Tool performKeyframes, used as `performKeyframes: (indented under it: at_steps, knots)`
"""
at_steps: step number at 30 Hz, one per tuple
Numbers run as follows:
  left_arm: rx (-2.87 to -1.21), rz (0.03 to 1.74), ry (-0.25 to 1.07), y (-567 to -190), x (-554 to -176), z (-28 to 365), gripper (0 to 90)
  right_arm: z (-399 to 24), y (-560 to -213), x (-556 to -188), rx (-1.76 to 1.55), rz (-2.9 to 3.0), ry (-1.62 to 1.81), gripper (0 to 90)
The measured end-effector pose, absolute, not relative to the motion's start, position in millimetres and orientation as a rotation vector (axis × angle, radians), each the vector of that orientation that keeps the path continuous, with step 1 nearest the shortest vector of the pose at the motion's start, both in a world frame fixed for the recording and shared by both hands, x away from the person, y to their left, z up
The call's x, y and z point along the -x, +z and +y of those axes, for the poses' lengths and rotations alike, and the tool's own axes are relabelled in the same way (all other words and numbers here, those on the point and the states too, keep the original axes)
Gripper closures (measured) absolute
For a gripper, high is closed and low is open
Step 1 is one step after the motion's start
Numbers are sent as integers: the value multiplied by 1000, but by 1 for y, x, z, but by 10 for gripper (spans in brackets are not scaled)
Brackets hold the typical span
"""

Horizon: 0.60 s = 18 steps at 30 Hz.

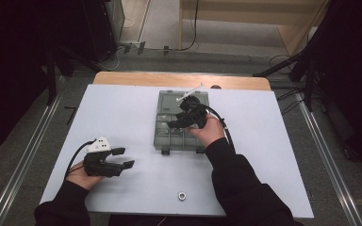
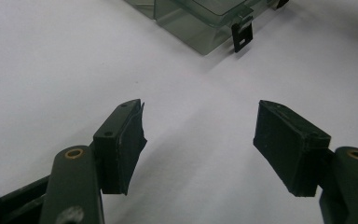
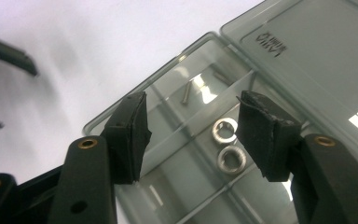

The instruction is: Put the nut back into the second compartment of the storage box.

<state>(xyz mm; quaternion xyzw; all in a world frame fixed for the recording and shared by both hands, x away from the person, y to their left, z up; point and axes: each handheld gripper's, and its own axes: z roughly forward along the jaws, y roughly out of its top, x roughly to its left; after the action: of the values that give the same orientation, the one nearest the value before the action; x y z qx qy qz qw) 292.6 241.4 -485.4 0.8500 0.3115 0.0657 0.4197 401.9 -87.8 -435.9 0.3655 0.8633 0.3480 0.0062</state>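
Right gripper (image 3: 191,121) jaws apart | two washers (image 3: 228,144) below, in box (image 3: 307,51)

My two grippers, left (image 1: 122,157) and right (image 1: 181,120), are black; the left carries a grey plate (image 1: 99,144). The compartment box (image 1: 166,141) is smoky translucent grey. Its two washers (image 3: 228,144) are silver, like the nut (image 1: 182,195). My table (image 1: 122,113) is white, my sleeves (image 1: 245,188) black.
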Motion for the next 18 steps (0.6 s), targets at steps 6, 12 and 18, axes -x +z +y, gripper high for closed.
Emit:
performKeyframes:
  at_steps: [6,12,18]
  knots:
    - [-2131,781,168,-486,-293,242,328,-94,-438,-387,-1079,2746,1095,425]
    - [-2130,789,173,-486,-293,242,328,-97,-439,-371,-988,2785,1118,425]
    - [-2128,783,171,-485,-293,242,328,-100,-439,-355,-866,2808,1156,429]
